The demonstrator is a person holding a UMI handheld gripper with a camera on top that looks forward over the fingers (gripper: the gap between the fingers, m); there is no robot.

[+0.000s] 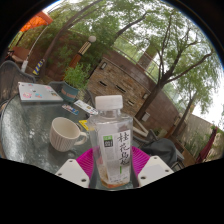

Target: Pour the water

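A clear plastic bottle (111,140) with a white cap and a green-and-white label stands upright between my fingers. Both magenta pads (137,163) press against its lower sides, so my gripper (111,170) is shut on the bottle. An amber drink shows low inside it. A cream mug (65,132) with its handle toward me stands on the glass table (25,125), just left of the bottle and a little beyond my left finger.
A book (38,93) lies at the table's far left. A potted green plant (75,78) stands beyond the mug. A small flat object (84,106) lies behind the bottle. Trees and a brick wall fill the background.
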